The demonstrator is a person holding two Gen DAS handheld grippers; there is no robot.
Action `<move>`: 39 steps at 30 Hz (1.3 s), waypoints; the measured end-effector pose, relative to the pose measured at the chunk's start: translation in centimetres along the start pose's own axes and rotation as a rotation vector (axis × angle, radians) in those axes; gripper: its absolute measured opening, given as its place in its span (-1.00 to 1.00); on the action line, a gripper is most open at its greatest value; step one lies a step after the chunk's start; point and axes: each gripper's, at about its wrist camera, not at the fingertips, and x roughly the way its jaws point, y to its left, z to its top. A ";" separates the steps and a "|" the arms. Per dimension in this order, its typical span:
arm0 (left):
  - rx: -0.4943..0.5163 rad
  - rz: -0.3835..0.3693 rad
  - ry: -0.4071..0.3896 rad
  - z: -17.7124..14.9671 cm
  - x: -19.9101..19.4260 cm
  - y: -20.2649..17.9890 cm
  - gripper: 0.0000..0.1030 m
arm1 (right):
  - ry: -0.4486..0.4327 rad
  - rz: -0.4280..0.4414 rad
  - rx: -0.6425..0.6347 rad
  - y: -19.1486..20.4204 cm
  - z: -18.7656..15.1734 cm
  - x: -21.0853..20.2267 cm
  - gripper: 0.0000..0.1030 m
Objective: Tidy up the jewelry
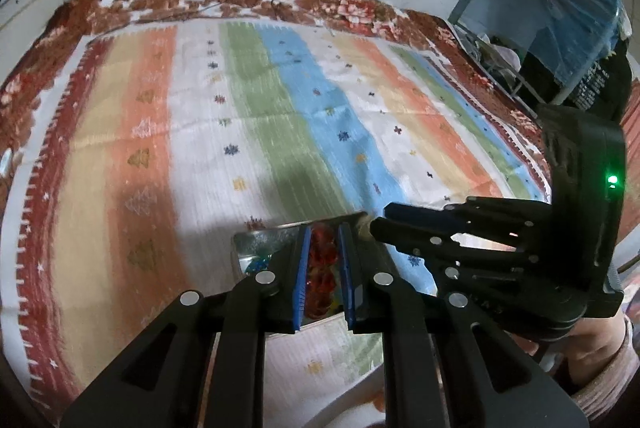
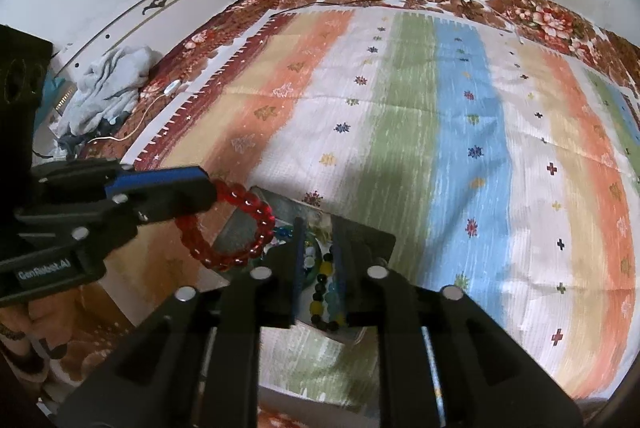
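A red translucent bead bracelet (image 2: 230,228) is pinched in the left gripper (image 1: 323,268), tilted steeply down, its blue pads pressed onto the beads; the loop is held just above the shiny metal jewelry tray (image 2: 368,232) on the striped multicoloured cloth (image 2: 460,132). Over that tray the right gripper (image 2: 318,276) is angled down too, jaws slightly parted around a yellow, black and teal bead strand (image 2: 326,292); whether that strand is gripped cannot be told

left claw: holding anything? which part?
Yes. The left claw pinches the red bead bracelet at one spot on its loop; the rest hangs free over the metal tray.
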 end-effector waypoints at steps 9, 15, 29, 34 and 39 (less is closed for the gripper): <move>0.003 0.038 -0.027 -0.3 -1.1 0.6 -0.36 | -0.030 -0.040 0.028 -1.3 -0.6 -1.0 -0.09; 0.054 0.070 -0.046 -1.2 -2.0 0.2 0.11 | -0.057 -0.061 0.038 -2.0 -1.3 -1.9 0.15; 0.082 0.075 -0.074 -2.7 -2.8 0.2 0.89 | -0.117 -0.010 0.010 -1.9 -2.6 -3.4 0.90; 0.086 0.085 -0.087 -3.2 -3.3 0.2 0.89 | -0.128 0.007 0.000 -1.7 -3.2 -3.6 0.90; 0.091 0.082 -0.092 -3.8 -3.6 0.2 0.89 | -0.130 0.032 -0.026 -1.2 -4.1 -3.9 0.90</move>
